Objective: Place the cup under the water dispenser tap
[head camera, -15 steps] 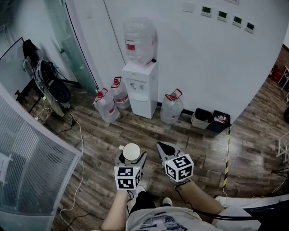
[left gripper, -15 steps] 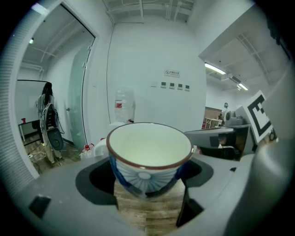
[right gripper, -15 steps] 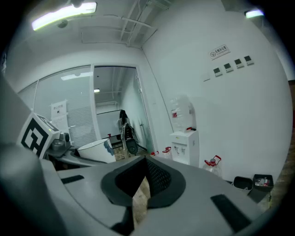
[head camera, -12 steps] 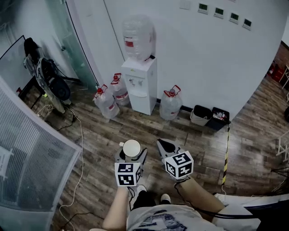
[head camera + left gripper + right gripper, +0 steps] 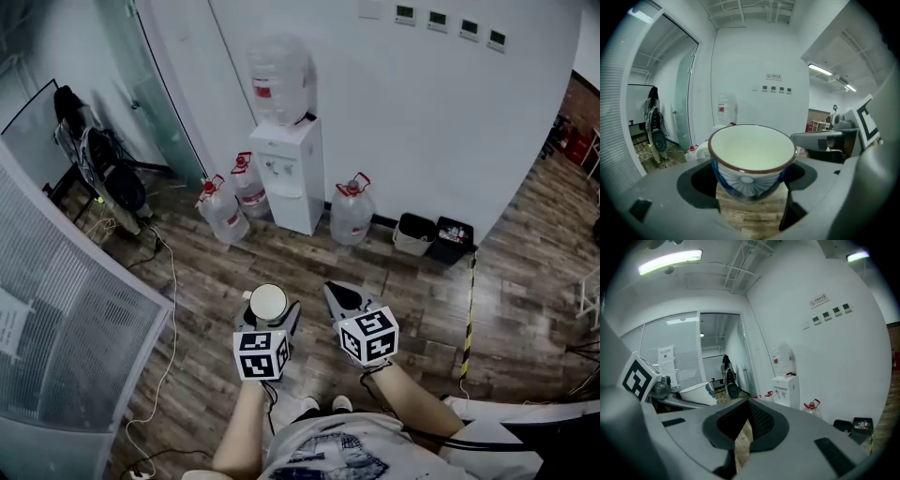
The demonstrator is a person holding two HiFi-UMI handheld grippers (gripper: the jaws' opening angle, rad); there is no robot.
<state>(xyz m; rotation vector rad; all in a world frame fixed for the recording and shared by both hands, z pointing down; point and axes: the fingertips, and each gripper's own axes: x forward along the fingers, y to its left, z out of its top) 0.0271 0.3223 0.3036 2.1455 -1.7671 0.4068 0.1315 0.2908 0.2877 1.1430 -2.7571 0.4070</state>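
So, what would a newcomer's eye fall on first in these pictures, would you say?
Probably the blue-and-white cup, empty and upright, gripped in the left gripper at the bottom centre of the head view. Next, the white water dispenser against the far wall, a big bottle on top and spare jugs on the floor either side. The right gripper beside the cup holds nothing.

Base of cup hidden inside left gripper jaws; wall panels at one o'clock unreadably small.
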